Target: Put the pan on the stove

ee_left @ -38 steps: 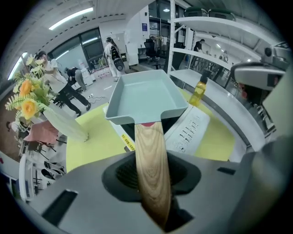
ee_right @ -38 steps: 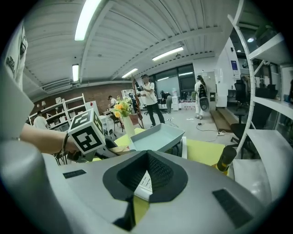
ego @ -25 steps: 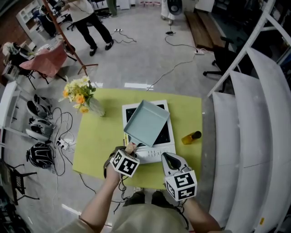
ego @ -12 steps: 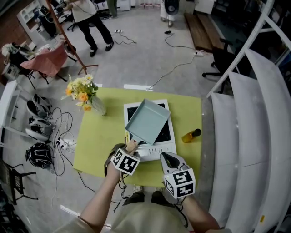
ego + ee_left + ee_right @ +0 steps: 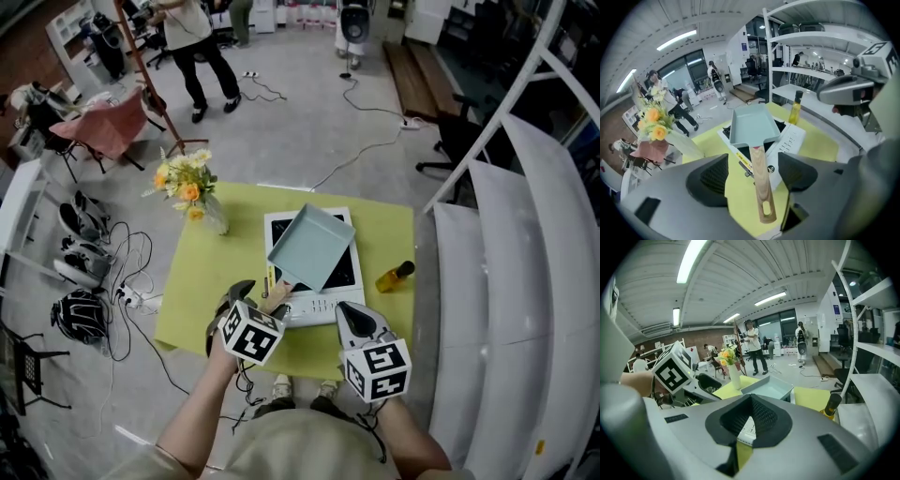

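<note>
Green table (image 5: pixel 202 281) — pan (image 5: pixel 311 248) on stove (image 5: pixel 323 306); left gripper (image 5: pixel 754 176) fingers (image 5: pixel 712 178) opening beside handle (image 5: pixel 757 161), right gripper (image 5: pixel 749 420) closed.

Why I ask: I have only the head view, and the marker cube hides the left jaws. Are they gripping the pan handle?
Observer: No. In the left gripper view, the left gripper has its jaws opening, and the wooden handle lies between the pads, touched by neither.
Operator: And the right one, is it holding anything?
Observer: No. The right gripper view shows the right gripper with its jaws together and nothing between them.
</note>
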A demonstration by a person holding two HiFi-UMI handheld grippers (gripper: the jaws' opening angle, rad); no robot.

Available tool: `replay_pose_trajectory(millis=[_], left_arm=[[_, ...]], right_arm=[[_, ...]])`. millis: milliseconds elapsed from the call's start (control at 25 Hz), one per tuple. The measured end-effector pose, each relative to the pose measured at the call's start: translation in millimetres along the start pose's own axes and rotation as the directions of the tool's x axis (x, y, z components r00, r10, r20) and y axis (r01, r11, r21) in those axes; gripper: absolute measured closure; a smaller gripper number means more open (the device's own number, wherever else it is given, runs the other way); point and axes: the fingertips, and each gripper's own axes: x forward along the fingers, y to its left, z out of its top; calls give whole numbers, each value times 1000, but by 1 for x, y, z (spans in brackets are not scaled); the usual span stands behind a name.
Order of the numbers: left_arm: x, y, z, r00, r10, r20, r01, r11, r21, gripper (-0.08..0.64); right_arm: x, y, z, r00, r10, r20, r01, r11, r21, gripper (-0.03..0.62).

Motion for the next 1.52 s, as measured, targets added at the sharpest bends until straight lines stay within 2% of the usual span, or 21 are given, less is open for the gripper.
replay_pose_trajectory(millis=[120, 200, 320, 480, 600, 880, 1000, 1160, 1240, 1320, 1480, 1520], left_arm=[[-33, 4, 20, 995, 22, 93, -23, 1000, 9, 243], [-54, 4, 32, 989, 10, 150, -10, 1000, -2, 258], [-87, 4, 47, 968, 9, 250, -4, 1000, -20, 285], [-131, 10, 64, 928, 81, 363, -86, 996, -1, 354], [-159, 9, 70, 900, 104, 424, -117, 993, 4, 376], [-212, -1, 77, 807, 139, 573, -183, 983, 20, 442], [-232, -2, 74, 763, 172, 623, -214, 977, -7, 508], [-244, -8, 66, 730, 187, 658, -224, 974, -30, 546], [-242, -15, 62, 719, 170, 674, -224, 975, -7, 552], [-235, -22, 56, 721, 148, 677, -220, 975, 21, 554], [-217, -27, 37, 761, 145, 633, -195, 981, 10, 554], [-215, -27, 35, 765, 145, 627, -190, 982, 5, 554]], right_arm=[[-11, 5, 17, 999, -8, 41, 8, 1000, -11, 586], [-21, 8, 31, 997, -12, 74, 13, 1000, -19, 586], [-38, 12, 50, 992, -20, 127, 24, 999, -35, 586], [-68, 19, 78, 979, -30, 203, 44, 997, -62, 586], [-90, 32, 93, 969, -18, 246, 44, 994, -99, 586], [-132, 63, 114, 942, 37, 334, 11, 990, -142, 586], [-149, 71, 122, 925, 47, 377, 15, 987, -159, 586], [-160, 76, 118, 925, 61, 375, 12, 982, -188, 586], [-159, 78, 111, 929, 64, 364, 7, 982, -190, 586], [-155, 78, 102, 935, 65, 350, 0, 983, -184, 586], [-144, 79, 86, 948, 69, 312, -15, 985, -174, 586], [-142, 78, 83, 950, 69, 304, -16, 985, -173, 586]])
